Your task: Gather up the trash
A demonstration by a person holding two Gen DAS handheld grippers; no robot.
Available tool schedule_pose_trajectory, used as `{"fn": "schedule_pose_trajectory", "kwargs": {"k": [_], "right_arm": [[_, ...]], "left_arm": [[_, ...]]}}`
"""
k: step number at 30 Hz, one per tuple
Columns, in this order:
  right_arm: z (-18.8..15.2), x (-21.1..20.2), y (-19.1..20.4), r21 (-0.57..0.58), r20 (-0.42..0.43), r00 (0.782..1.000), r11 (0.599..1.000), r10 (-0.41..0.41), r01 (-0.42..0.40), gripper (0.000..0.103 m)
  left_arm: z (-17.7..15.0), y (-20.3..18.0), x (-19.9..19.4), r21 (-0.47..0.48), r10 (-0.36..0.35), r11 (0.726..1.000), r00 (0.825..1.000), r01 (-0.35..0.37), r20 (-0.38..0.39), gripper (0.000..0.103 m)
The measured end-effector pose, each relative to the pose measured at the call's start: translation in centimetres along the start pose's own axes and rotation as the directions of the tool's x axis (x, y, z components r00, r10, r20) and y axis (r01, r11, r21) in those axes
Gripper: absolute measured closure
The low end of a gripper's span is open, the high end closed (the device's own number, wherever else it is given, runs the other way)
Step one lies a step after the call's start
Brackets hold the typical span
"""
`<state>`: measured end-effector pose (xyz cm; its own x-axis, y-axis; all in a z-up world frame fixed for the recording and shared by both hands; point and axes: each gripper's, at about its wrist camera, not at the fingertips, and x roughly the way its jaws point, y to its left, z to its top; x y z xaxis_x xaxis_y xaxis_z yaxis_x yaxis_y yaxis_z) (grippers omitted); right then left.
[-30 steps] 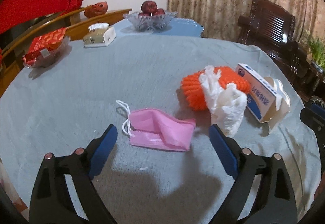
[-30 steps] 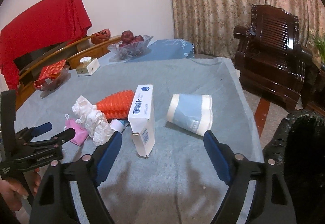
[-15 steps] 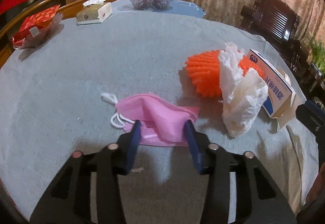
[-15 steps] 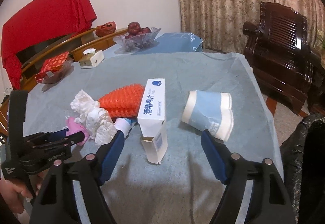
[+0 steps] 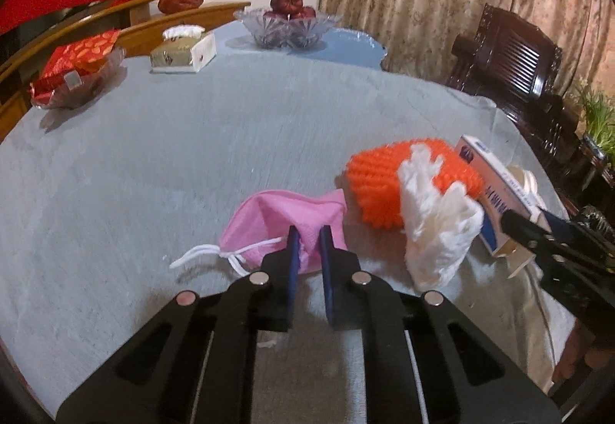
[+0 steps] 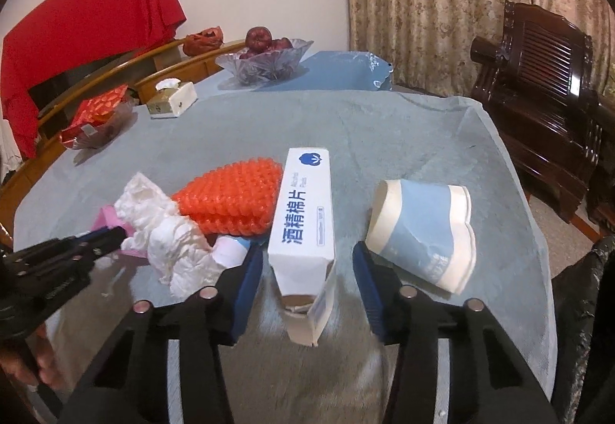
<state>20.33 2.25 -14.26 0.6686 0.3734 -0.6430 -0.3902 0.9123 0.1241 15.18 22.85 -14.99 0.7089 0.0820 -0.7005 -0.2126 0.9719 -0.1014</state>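
Half the pink mask (image 6: 109, 218) hides behind crumpled tissue (image 6: 169, 235).

Black tongs (image 5: 307, 251) with blue pads (image 6: 246, 281) and silver round screws.

Matt grey cloth (image 5: 192, 155) covers the table — pink mask (image 5: 284, 216) soft fabric, cardboard box (image 6: 307, 208) smooth, bowl (image 5: 288, 26) glossy glass.

In the right wrist view the crumpled tissue (image 6: 173, 231) hides most of the pink mask (image 6: 109, 218). The black trash bag (image 6: 588, 293) is cut by the right edge.
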Motion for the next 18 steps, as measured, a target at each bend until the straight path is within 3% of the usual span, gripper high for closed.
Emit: {"fn": "schedule_pose_trajectory", "kwargs": {"k": [3,18], "right_arm": [[0.2,0.5,0.0,-0.009,-0.011,1.0,1.0,-0.003,0.002,0.072],[1.0,-2.7,0.0,-0.006,0.041,0.999,1.0,-0.001,0.001,0.074]], "left_arm": [[0.3,-0.1,-0.6,-0.005,-0.011,1.0,1.0,0.011,0.018,0.094],[1.9,-1.3,-4.7,0.004,-0.037,0.999,0.994,0.037,0.108,0.094]]}}
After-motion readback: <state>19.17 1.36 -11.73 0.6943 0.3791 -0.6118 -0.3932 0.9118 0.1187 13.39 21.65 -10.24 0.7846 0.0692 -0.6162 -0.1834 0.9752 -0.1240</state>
